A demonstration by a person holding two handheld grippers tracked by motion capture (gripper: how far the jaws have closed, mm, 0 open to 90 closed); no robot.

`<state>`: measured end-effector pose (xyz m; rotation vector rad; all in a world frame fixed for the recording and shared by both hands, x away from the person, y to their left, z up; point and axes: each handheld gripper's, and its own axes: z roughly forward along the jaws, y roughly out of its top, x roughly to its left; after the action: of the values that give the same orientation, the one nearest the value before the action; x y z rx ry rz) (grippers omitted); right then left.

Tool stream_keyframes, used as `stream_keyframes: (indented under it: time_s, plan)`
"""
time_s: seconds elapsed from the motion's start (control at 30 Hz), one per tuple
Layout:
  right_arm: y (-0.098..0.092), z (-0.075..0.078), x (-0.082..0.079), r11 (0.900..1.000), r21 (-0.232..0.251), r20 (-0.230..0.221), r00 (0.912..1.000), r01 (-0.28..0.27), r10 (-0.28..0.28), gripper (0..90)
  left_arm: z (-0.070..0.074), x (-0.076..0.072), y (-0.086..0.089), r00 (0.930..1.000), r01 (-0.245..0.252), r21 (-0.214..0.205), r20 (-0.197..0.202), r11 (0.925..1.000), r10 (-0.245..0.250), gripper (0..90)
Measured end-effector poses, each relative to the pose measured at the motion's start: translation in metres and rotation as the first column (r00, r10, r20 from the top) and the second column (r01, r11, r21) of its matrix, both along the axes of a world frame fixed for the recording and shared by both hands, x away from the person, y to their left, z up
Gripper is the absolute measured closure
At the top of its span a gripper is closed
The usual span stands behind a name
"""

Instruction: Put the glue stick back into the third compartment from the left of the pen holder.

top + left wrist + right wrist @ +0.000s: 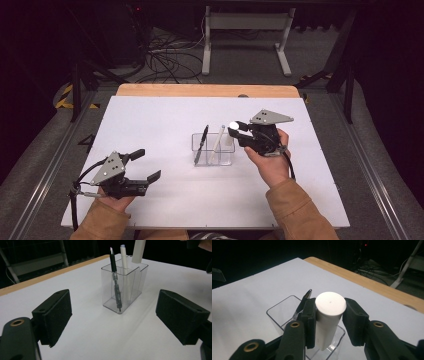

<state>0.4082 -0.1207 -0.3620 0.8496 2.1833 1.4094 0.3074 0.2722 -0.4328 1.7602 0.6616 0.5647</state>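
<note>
Right tongs (329, 322) clamping a white tube (328, 315) over the clear holder (213, 149) at frame centre, left tongs (145, 165) resting apart, empty, lower left of the bench (165, 115).

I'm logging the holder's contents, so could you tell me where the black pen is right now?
In the high view the black pen leans in the left compartment of the clear holder at mid-table, beside a white pen, left of the right gripper.
</note>
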Motion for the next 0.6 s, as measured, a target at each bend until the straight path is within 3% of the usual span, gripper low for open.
stream_keyframes:
  time_s: [0.53, 0.57, 0.6]
  plan:
    - [0.001, -0.023, 0.009, 0.9999, 0.002, -0.12, 0.9926, -0.013, 0.013, 64.3, 0.0, 0.0, 0.001, 1.0, -0.003, -0.003, 0.003, 1.0, 0.003, 14.0]
    - [0.002, -0.024, 0.01, 0.9999, -0.007, -0.133, 0.9911, -0.013, 0.012, 62.5, 0.0, 0.0, 0.001, 1.0, -0.004, -0.004, 0.004, 1.0, 0.004, 14.0]
    - [0.002, -0.024, 0.01, 0.9999, -0.006, -0.125, 0.9921, -0.008, 0.007, 55.1, 0.0, 0.0, 0.001, 1.0, -0.004, -0.005, 0.003, 1.0, 0.004, 13.9]
